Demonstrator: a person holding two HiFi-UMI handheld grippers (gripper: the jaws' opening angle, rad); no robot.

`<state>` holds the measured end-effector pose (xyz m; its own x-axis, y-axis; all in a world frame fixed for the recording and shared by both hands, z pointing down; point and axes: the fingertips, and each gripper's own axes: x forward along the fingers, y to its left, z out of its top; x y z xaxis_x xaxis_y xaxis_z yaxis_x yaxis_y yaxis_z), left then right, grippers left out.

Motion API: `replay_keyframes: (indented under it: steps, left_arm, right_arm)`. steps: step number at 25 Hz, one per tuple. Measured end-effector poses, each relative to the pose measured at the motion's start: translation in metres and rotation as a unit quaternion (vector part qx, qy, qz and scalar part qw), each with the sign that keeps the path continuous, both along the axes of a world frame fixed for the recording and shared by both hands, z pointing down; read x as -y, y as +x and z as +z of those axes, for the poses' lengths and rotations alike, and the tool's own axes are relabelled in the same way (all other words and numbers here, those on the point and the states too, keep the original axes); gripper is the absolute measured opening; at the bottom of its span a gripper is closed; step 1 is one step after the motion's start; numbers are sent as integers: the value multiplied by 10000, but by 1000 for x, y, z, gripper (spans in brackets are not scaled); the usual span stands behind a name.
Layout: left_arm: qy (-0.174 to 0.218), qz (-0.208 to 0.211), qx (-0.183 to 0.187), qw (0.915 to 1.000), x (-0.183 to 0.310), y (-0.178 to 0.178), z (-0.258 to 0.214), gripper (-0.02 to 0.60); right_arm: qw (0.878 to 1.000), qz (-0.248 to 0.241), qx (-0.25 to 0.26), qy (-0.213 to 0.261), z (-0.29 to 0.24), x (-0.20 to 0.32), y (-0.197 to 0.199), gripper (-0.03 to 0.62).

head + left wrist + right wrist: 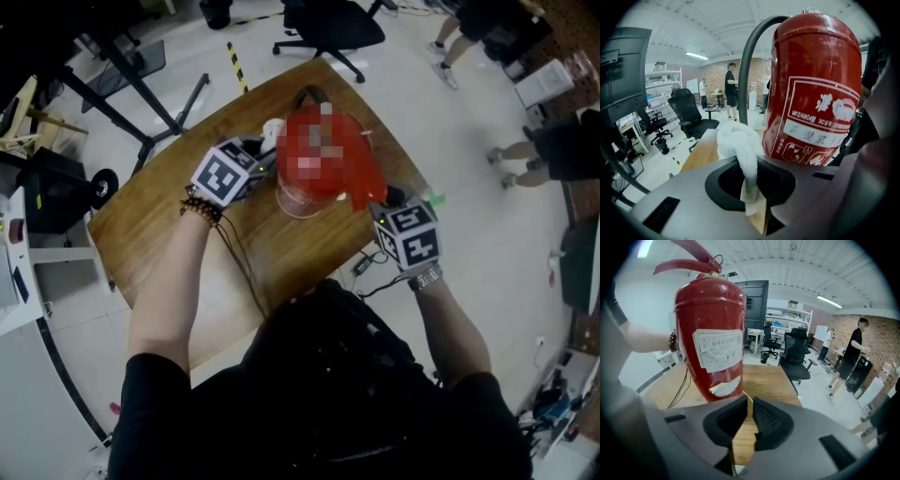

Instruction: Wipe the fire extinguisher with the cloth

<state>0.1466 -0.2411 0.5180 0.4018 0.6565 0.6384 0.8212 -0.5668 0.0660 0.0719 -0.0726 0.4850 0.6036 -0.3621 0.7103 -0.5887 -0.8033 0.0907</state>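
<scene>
A red fire extinguisher (361, 173) stands upright on the wooden table (159, 216). My left gripper (265, 155) is at its left side, shut on a white cloth (272, 131). In the left gripper view the cloth (738, 140) bunches up out of the left gripper (752, 187), right beside the red cylinder (811, 93) and its black hose (747, 70). My right gripper (384, 202) sits low at the extinguisher's right. In the right gripper view the right gripper (749, 401) is shut with nothing in it, and the extinguisher (710, 333) stands just ahead to the left.
Black cables (244, 262) run across the table towards me. An office chair (328, 23) stands beyond the far table edge. A black stand (141, 84) is at the left. People's legs (525, 150) show on the floor at the right.
</scene>
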Motion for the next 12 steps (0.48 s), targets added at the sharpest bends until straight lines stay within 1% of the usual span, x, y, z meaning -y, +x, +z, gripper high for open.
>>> replay_keyframes:
  steps: [4,8,12]
  left_arm:
    - [32,-63,247,9997,1,-3,23,32]
    - [255,-170,366,9989,8,-2,48,32]
    - [348,-221,573,9975,11,-6,69,32]
  right_arm:
    - [10000,30,80,1,4,-3,-4,43]
    - [9999,46,126,16,9,-4,-5,43]
    - [9999,46,136,41,11,-4,-5,43]
